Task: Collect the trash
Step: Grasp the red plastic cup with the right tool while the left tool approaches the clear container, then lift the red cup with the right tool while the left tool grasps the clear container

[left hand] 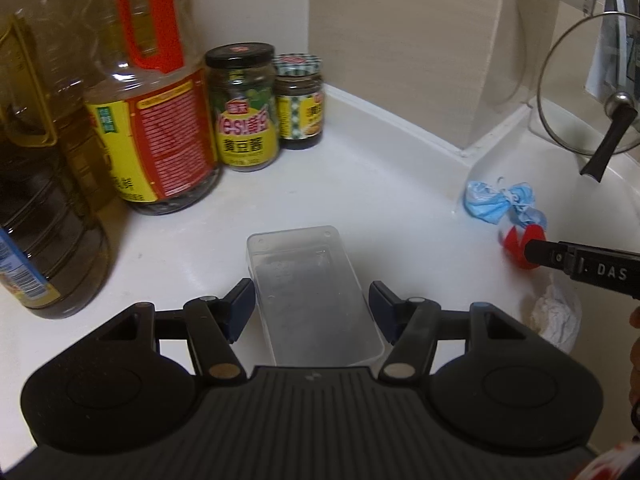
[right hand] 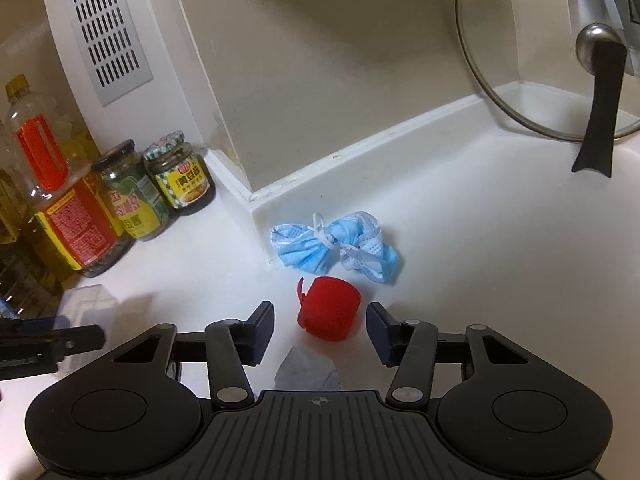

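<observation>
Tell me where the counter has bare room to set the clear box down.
Bare counter lies between the sauce jars and the blue mask, beyond the clear box. More lies below the glass lid. Crowded: the oil bottles at left, and around the red cap.

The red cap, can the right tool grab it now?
Probably yes. The red cap lies on the counter between the right tool's open fingers, with nothing in front of it. The blue mask sits just behind, apart from it.
</observation>
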A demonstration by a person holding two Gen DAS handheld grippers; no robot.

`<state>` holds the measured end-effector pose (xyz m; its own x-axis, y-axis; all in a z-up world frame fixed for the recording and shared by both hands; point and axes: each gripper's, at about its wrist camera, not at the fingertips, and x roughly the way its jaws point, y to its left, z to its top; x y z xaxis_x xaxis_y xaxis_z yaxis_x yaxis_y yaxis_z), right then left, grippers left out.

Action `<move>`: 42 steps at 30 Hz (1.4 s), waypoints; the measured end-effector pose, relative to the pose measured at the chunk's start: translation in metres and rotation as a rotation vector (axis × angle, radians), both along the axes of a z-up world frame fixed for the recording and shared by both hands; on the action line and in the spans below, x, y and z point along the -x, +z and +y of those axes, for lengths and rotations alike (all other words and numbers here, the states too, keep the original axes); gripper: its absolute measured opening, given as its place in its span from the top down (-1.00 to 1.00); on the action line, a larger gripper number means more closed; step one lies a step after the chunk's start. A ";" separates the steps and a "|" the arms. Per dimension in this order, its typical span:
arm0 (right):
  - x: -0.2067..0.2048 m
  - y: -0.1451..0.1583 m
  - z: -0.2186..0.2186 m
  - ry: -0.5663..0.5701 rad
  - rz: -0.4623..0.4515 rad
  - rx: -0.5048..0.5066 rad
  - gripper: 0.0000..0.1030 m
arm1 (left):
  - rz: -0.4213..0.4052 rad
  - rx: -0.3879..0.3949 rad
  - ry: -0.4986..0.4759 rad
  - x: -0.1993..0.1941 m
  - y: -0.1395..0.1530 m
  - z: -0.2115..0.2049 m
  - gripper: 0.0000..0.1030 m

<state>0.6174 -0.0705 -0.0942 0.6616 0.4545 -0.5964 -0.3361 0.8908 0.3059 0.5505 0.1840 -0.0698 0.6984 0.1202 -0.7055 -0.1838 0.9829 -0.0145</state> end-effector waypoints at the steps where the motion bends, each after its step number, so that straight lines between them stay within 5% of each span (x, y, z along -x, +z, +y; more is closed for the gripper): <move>1: -0.002 -0.001 0.001 -0.005 0.000 0.001 0.03 | 0.000 -0.002 0.003 0.001 0.000 0.002 -0.17; 6: -0.009 -0.007 0.004 -0.008 0.030 -0.014 0.32 | -0.001 -0.006 0.020 0.006 0.002 0.008 -0.17; 19: 0.013 0.019 -0.016 -0.002 -0.014 -0.081 0.34 | -0.019 -0.015 0.024 0.030 0.016 0.004 -0.17; 30: 0.073 0.050 -0.054 0.041 -0.060 -0.136 0.34 | -0.054 0.002 0.016 0.080 0.038 -0.031 -0.17; 42: 0.164 0.059 -0.109 0.124 -0.045 -0.185 0.34 | -0.087 0.024 0.047 0.179 0.056 -0.081 -0.17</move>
